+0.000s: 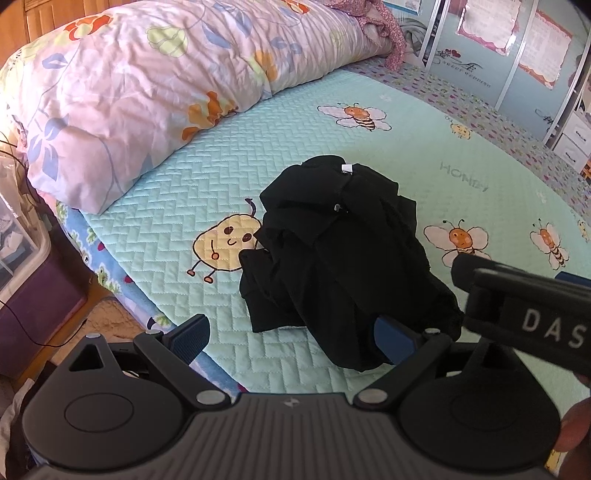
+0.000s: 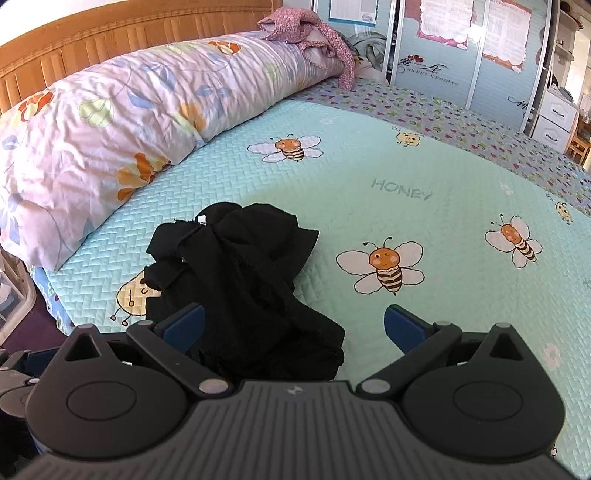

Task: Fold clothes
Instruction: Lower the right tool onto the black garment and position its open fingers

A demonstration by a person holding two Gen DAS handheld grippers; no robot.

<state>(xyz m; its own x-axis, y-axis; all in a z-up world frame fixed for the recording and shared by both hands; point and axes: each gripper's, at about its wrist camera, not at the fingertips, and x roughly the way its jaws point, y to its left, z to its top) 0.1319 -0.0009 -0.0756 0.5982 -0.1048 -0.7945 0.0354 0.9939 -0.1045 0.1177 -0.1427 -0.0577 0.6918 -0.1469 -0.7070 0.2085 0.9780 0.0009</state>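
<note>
A crumpled black garment (image 1: 340, 251) lies in a heap on the mint bee-print bedspread (image 1: 369, 147), a small white label showing at its far edge. My left gripper (image 1: 291, 338) is open just in front of the heap; its right blue pad touches the near fold. In the right wrist view the same garment (image 2: 240, 280) sits left of centre. My right gripper (image 2: 293, 326) is open, the cloth's near end lying between its fingers, closer to the left pad. The right gripper's body (image 1: 524, 314) shows in the left view at right.
A long floral quilt roll (image 1: 147, 85) lies along the headboard side, with a pink patterned cloth (image 2: 310, 33) at its far end. Wardrobe doors (image 2: 461, 48) and white drawers (image 2: 554, 114) stand beyond the bed. The bed's edge (image 1: 110, 266) and a plastic bin (image 1: 22, 236) are at left.
</note>
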